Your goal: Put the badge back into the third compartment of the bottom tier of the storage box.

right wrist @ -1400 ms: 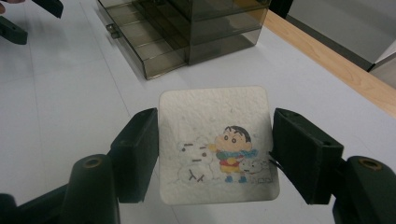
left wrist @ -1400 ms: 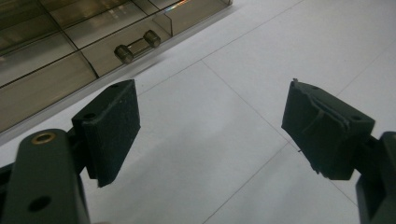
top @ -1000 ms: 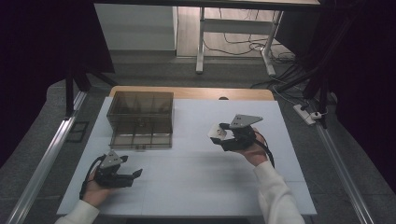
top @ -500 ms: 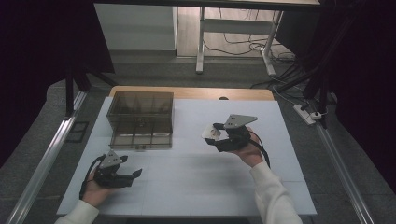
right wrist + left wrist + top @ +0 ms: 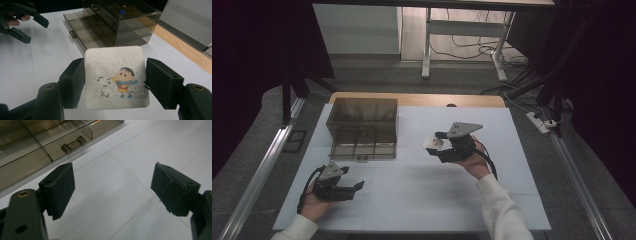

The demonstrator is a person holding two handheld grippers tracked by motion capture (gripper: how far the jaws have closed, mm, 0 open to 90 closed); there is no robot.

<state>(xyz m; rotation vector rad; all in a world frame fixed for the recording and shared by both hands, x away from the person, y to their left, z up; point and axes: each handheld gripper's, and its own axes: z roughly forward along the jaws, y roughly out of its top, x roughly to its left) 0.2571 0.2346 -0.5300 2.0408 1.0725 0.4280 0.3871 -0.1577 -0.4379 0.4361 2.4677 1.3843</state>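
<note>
One white coaster (image 5: pixel 117 82) | clamped between right gripper (image 5: pixel 115 85) jaws | above table (image 5: pixel 422 195)

1. My high view sits above the near side, facing forward and down. It takes in the whole table (image 5: pixel 412 200), both hands, and the floor beyond.
2. My left gripper view rides the left gripper (image 5: pixel 343 189), low and close to the table, aimed past its own jaws at the drawer box (image 5: pixel 37 142).
3. My right gripper view rides the right gripper (image 5: pixel 434 145), higher, aimed across the table; the coaster (image 5: pixel 116 77) sits very near the lens.
4. All three views share the drawer box. The right gripper view also catches the left gripper, far off.
</note>
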